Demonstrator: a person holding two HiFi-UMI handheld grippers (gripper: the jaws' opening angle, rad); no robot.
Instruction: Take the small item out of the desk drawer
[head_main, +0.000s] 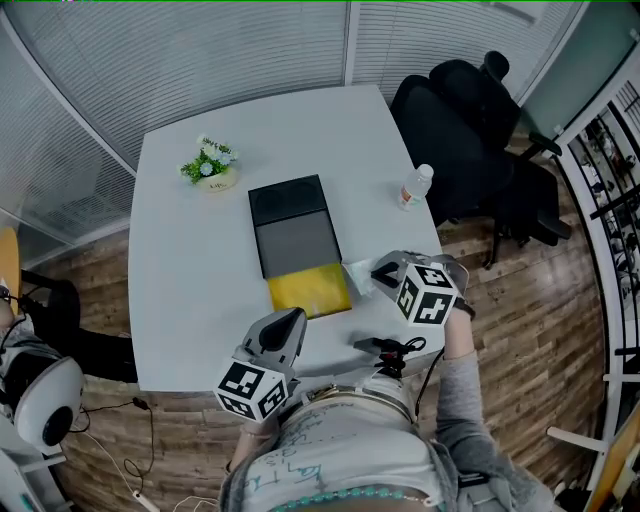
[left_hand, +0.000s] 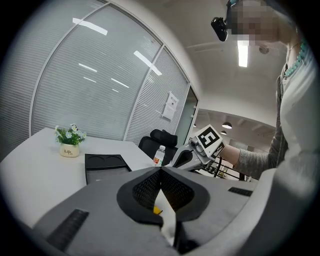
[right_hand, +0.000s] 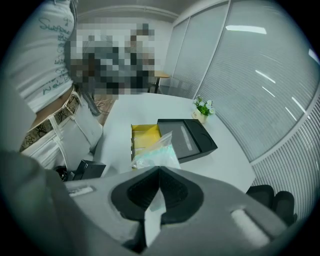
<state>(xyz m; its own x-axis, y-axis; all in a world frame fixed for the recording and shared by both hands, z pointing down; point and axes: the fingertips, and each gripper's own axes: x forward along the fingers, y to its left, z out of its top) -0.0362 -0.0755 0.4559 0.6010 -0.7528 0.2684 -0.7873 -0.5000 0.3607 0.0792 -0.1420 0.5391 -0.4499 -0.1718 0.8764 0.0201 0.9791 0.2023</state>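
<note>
**Bag clear of the drawer, pinched in the right gripper**

Head view: Nearest is the person's white shirt (head_main: 330, 440), whose scrawled print is too small to read. Just ahead of it the left gripper (head_main: 288, 322) hangs over the near edge of the white table (head_main: 180, 260). Its cube carries black-and-white square markers. The right gripper (head_main: 380, 270) bears the same kind of cube. At its tips is a clear plastic bag (head_main: 358, 277), outside the yellow drawer (head_main: 308, 290) and just beside its edge. The drawer lies between the two grippers, pulled out of the black desk organizer (head_main: 290, 225).

Left gripper view: The jaws are pressed together with nothing seen between them. Ahead and to the left of them a plant pot (left_hand: 69, 150) reads "Life". A bottle (left_hand: 159, 156) stands straight beyond the tips; its red label is too small to read.

Right gripper view: The jaws are closed on an edge of the bag, which fans out ahead of them with something pale green inside. The open drawer shows just past the bag, with the organizer beyond it.
</note>
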